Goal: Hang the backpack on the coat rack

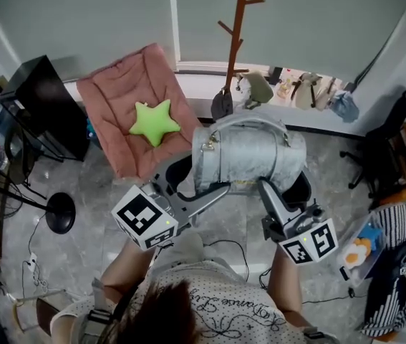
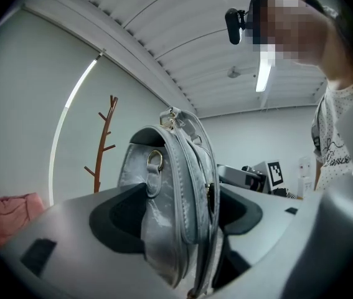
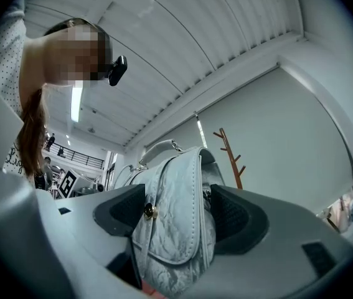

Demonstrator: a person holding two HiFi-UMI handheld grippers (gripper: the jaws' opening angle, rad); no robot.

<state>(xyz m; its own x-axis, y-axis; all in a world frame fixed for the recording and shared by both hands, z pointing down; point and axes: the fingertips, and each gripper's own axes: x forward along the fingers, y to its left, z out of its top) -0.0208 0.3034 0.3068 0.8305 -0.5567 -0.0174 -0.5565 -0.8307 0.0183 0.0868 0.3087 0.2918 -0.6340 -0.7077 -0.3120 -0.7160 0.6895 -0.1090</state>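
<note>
1. The left gripper (image 2: 176,213) has its jaws spread wide and clamped on one end of the silver-grey quilted backpack (image 2: 170,195). The bag fills the gap. Its side with a gold ring lies against one dark pad, and its zipped edge lies against the other.
2. The right gripper (image 3: 177,215) has its jaws just as wide and grips the opposite end of the backpack. A flap with a gold stud sits by the left pad, and the bag's body presses against the right pad.
3. In the head view the backpack is held up between the two grippers, off the floor (image 1: 95,264) and in front of the person. Its carry handle (image 1: 249,120) arches over the far side.
4. Each gripper's marker cube sits closest to the person, the left cube (image 1: 143,217) and the right cube (image 1: 310,241).
5. The brown wooden coat rack (image 1: 237,34) stands beyond the backpack against the far wall, apart from it.
6. Left of the coat rack lies a pink quilted cushion (image 1: 117,99), with a green star pillow (image 1: 154,122) resting on it.
</note>
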